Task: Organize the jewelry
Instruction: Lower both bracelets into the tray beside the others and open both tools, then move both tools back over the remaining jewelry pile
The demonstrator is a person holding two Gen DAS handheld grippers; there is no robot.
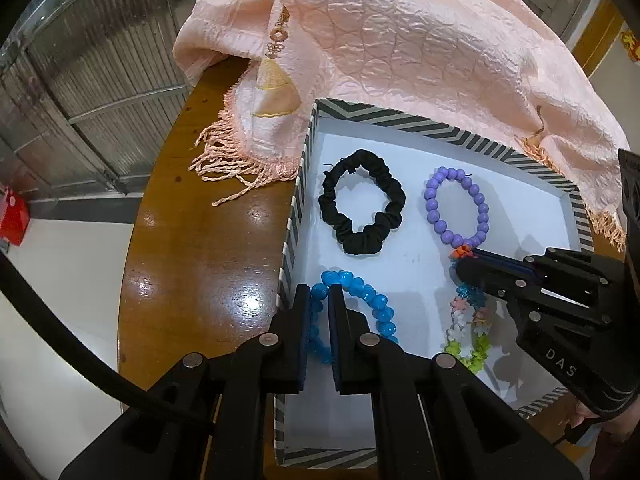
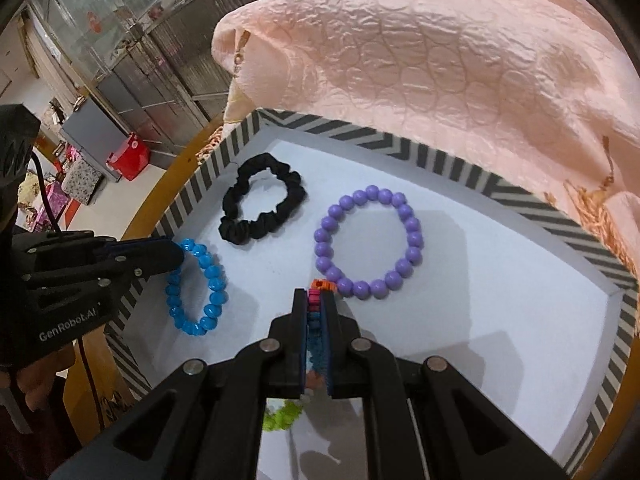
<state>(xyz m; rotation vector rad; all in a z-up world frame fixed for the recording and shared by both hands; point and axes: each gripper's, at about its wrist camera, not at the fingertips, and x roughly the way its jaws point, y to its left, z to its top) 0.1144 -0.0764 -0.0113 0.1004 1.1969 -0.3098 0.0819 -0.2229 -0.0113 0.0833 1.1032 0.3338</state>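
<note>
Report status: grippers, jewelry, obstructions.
Left gripper shut on blue bracelet. Right gripper shut on multicolor bracelet. Pink cloth overhangs tray rim.

Both wrist cams close, angled down; share tray interior.

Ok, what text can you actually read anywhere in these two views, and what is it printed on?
"DAS": on the body of the right tongs, seen from the left wrist view.
"GenRobot.AI": on the body of the left tongs, seen from the right wrist view.
Red box on the floor: markings too small to read.
Nothing else is legible.
</note>
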